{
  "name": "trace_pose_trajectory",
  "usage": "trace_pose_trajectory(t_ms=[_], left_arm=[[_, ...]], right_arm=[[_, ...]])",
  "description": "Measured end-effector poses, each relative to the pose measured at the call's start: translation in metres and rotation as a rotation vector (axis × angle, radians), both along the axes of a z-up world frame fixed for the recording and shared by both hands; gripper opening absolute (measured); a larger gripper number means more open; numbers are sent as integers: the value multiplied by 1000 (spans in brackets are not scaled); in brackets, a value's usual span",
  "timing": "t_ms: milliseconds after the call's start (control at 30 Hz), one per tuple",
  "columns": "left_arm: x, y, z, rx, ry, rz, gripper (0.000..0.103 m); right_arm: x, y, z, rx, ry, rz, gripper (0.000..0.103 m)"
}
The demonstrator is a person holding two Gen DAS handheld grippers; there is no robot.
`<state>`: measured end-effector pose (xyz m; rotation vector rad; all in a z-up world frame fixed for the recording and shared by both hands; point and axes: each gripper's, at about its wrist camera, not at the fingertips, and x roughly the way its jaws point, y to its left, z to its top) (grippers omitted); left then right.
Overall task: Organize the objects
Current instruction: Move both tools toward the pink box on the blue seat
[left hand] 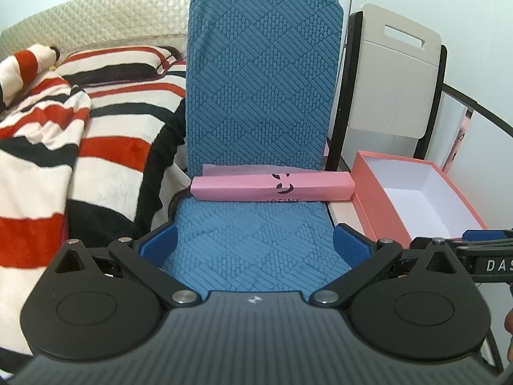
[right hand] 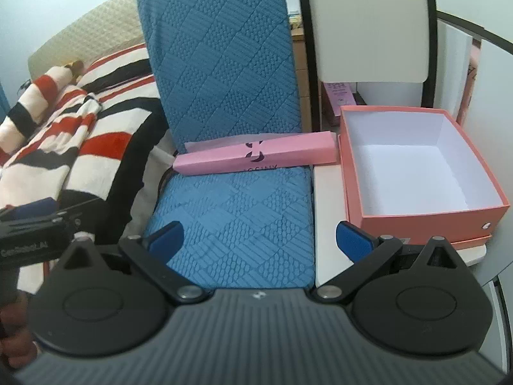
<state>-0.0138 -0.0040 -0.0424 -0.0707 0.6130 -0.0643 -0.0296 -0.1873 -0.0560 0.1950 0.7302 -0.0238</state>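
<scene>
A bedroom corner: a bed under a red, black and white striped blanket (left hand: 64, 147), a chair with a blue textured cover (left hand: 256, 96) beside it, and a white bench (right hand: 327, 218) next to the chair. Ahead of both tongs, a long pink lid (left hand: 272, 187) lies across the back of the chair seat, leaning on the backrest. Ahead and to the right of the right tongs (right hand: 259, 240), an open pink box (right hand: 423, 166) stands on the bench, its white inside empty; the lid's near end sits just beside the box's corner.

By the look of it, the organizing has hardly begun: nothing is in the box, and the lid is not yet on it. What remains is probably to lift the lid and bring it to the box.

The left tongs (left hand: 255, 240) and the right tongs both stand wide open with nothing between them, tilted down toward the seat and hovering side by side above its front, well short of the lid.
</scene>
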Motion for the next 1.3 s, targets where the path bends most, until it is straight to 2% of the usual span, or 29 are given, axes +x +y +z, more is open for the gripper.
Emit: trace_pose_trajectory(t_ms=[233,400,867,1300], left_arm=[[0,0,-20,-12,9,2,103],[-1,-6,-26,28,-17,4,103],[19,3,-45,-5,1,35,103],[36,8,-61,1,13,35,103]], right_arm=[[7,6,-16,-20,12,37,103],[13,5,-27,-4,9,26,103],[29,-9,-51,10,34,3,103],[38,-13,-72,9,52,-2,103]])
